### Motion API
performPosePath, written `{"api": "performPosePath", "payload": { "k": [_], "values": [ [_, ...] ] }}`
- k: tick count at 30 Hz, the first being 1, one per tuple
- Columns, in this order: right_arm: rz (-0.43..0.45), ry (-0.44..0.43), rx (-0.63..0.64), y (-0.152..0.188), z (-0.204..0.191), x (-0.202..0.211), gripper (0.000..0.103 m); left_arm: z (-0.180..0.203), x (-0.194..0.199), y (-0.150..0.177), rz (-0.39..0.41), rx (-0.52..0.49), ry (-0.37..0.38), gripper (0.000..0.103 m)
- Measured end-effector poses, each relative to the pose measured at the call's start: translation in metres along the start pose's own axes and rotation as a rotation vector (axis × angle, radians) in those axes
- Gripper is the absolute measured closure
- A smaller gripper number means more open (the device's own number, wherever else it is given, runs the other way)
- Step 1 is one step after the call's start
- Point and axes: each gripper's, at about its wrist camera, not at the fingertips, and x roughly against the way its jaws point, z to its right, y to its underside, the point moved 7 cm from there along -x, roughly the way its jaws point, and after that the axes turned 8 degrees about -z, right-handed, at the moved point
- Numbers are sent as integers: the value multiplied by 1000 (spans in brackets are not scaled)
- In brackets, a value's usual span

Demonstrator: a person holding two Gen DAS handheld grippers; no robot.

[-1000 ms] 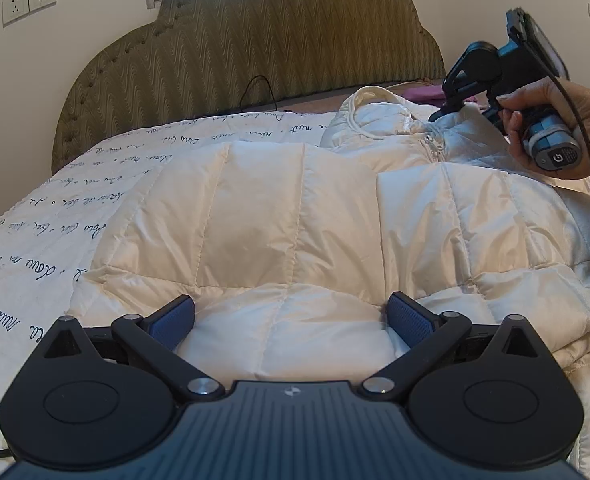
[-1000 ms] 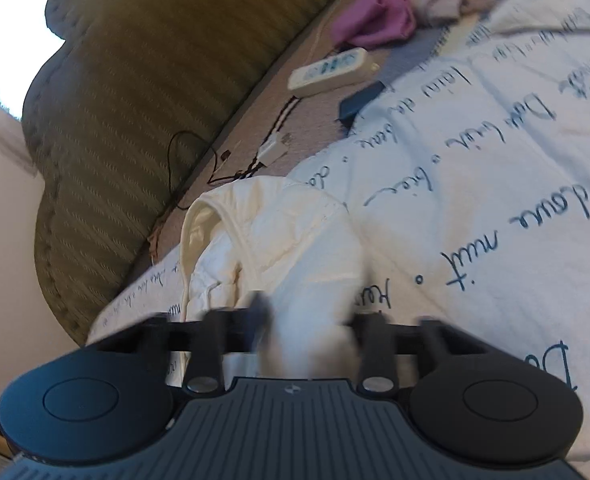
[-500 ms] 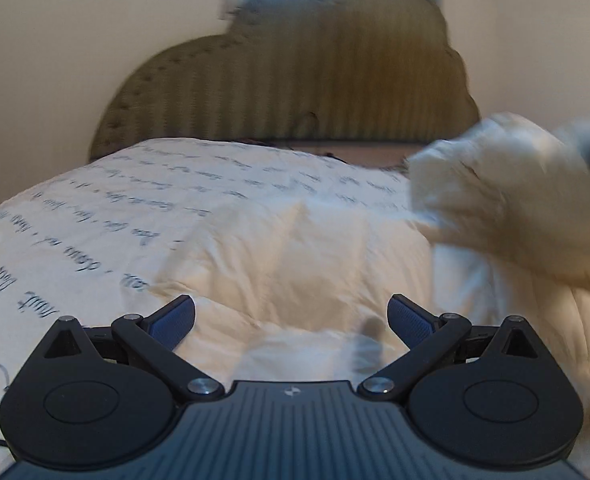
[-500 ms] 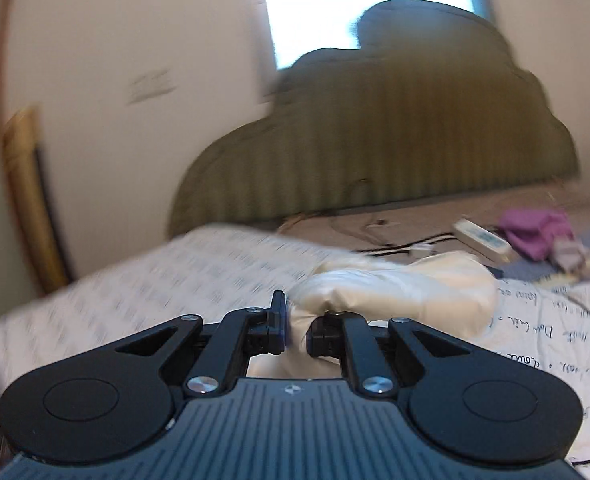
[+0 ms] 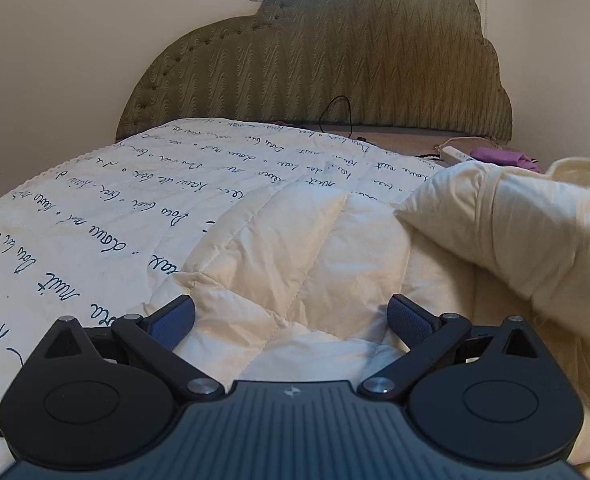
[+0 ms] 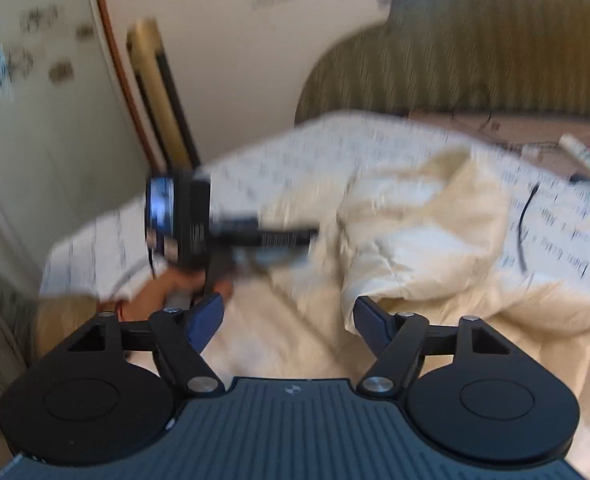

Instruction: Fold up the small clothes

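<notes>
Cream quilted jacket (image 5: 295, 264) on the bed (image 5: 95, 216), one part folded over at its right.

Left gripper (image 5: 291, 316) hovers low over the jacket's near hem, jaws spread wide and empty; the jacket's left edge gives way to bare printed quilt running to the headboard (image 5: 335, 60). Right gripper (image 6: 289, 320) is also wide open and empty above the jacket (image 6: 415, 240), its right finger just beside the folded flap's lower edge. Across the jacket, blurred, a hand (image 6: 175, 288) holds the left gripper (image 6: 311, 236).
</notes>
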Motion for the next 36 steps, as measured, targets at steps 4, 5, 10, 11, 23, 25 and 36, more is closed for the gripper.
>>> {"api": "performPosePath", "payload": {
  "k": [4, 5, 10, 11, 23, 25, 36],
  "values": [
    [134, 343, -171, -53, 63, -2, 0, 2, -2, 1, -4, -16, -6, 0],
    [134, 397, -233, -63, 82, -8, 0, 1, -2, 1, -6, -15, -5, 0],
    [-39, 471, -428, -83, 171, -80, 4, 0, -4, 1, -18, -5, 2, 0],
    [-82, 499, -429, -81, 178, -94, 6, 0, -4, 1, -17, -6, 1, 0],
    [284, 1152, 400, -171, 57, -87, 89, 0, -5, -1, -14, 1, -2, 0],
    [380, 1158, 478, -177, 28, -63, 89, -2, -4, -2, -12, 15, -1, 0],
    [230, 898, 581, -5, -89, -37, 89, -19, 3, -8, 16, 101, 13, 0]
  ]
}}
